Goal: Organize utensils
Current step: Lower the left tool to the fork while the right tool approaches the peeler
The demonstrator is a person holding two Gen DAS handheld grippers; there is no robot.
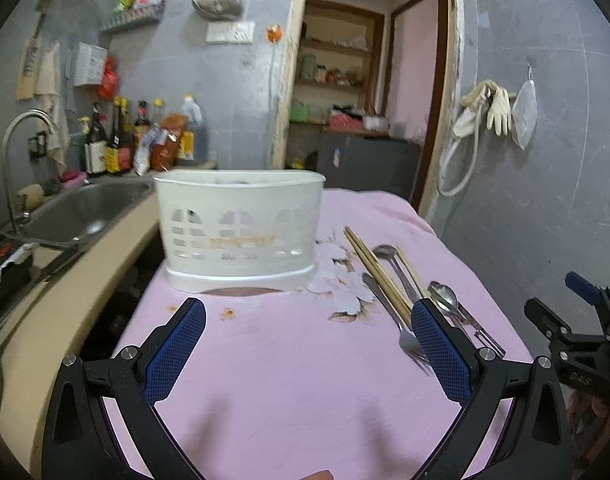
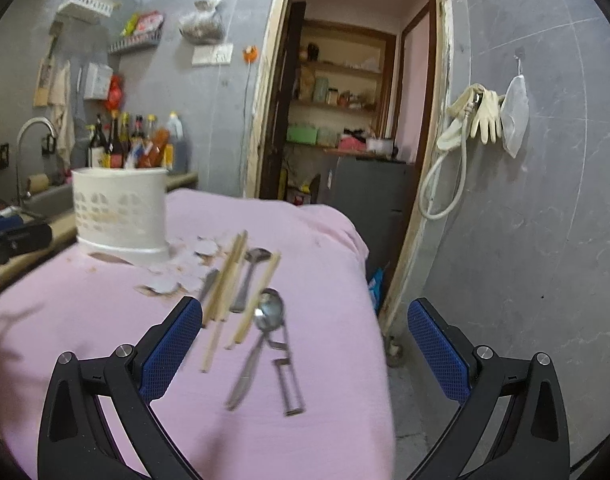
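Observation:
A white slotted utensil basket (image 1: 241, 224) stands on the pink cloth (image 1: 289, 368); it also shows in the right wrist view (image 2: 119, 212). Right of it lie wooden chopsticks (image 1: 379, 272), spoons (image 1: 445, 296), a fork (image 1: 409, 340) and a peeler. In the right wrist view the chopsticks (image 2: 225, 292), a spoon (image 2: 271, 312), a knife (image 2: 245, 376) and the peeler (image 2: 289, 384) lie ahead. My left gripper (image 1: 309, 356) is open and empty, in front of the basket. My right gripper (image 2: 305, 360) is open and empty above the utensils; it shows at the left view's right edge (image 1: 577, 320).
A steel sink (image 1: 85, 208) with a tap and bottles (image 1: 117, 140) sits to the left. The cloth has torn patches (image 1: 341, 280) beside the basket. The table's right edge (image 2: 381, 320) drops to the floor near a doorway (image 2: 353, 120).

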